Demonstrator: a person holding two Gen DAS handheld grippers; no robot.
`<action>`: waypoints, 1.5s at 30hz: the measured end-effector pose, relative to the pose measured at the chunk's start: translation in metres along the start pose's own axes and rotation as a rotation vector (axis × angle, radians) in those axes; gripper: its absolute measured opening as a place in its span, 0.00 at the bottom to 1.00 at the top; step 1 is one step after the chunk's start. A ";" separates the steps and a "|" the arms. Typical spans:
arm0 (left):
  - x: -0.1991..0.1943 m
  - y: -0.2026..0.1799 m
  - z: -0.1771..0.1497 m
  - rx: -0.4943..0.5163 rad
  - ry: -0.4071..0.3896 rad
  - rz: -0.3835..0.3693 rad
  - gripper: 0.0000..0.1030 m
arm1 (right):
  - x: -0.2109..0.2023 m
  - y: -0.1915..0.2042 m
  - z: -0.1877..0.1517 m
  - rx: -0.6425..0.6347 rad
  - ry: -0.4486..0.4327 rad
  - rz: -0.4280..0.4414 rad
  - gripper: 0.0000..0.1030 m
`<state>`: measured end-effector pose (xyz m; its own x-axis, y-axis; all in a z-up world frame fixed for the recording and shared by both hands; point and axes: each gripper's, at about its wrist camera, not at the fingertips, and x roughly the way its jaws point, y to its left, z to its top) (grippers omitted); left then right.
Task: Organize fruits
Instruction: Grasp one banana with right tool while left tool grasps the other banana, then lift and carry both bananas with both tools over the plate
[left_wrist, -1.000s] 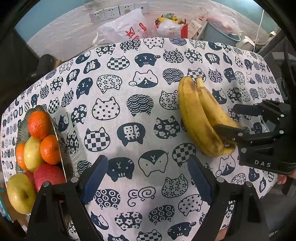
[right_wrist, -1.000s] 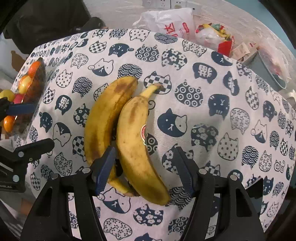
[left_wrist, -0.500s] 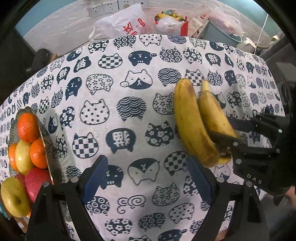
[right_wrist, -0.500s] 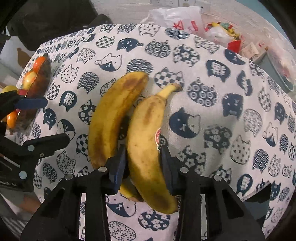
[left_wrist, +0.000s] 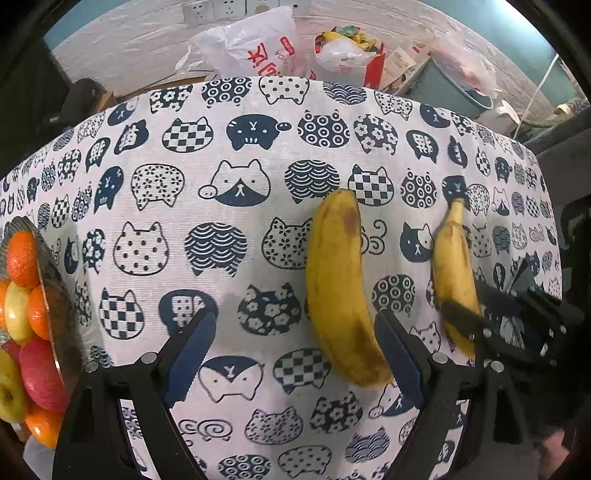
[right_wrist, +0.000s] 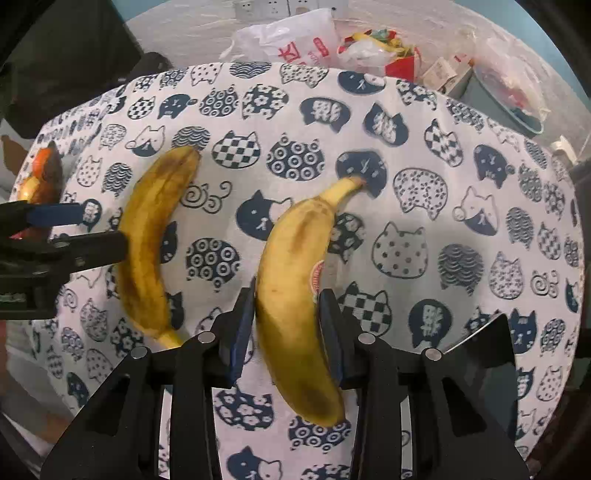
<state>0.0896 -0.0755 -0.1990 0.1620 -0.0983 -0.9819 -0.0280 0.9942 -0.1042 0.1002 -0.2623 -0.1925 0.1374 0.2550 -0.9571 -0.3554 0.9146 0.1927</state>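
Your right gripper (right_wrist: 286, 317) clamps the stickered banana (right_wrist: 295, 295); your left gripper (left_wrist: 295, 354) stands wide open.

The held banana sits between the blue pads, stem pointing away from you, well apart from the second banana (left_wrist: 340, 284), which lies on the cat-print tablecloth (left_wrist: 236, 155) with its lower end just inside your left gripper's right finger. The fruit bowl (left_wrist: 55, 306) of oranges and apples sits at the table's left edge.
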 end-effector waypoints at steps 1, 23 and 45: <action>0.005 -0.004 0.003 -0.009 0.004 -0.005 0.86 | -0.001 0.000 0.000 0.004 -0.004 -0.001 0.34; 0.037 -0.036 -0.004 0.048 -0.024 0.052 0.76 | 0.011 -0.005 -0.002 -0.015 -0.003 -0.019 0.42; 0.014 -0.065 -0.020 0.117 -0.073 0.014 0.34 | -0.011 0.017 -0.006 -0.061 -0.097 -0.035 0.34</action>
<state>0.0738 -0.1424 -0.2089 0.2342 -0.0855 -0.9684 0.0838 0.9942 -0.0675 0.0872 -0.2510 -0.1801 0.2381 0.2553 -0.9371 -0.4042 0.9034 0.1434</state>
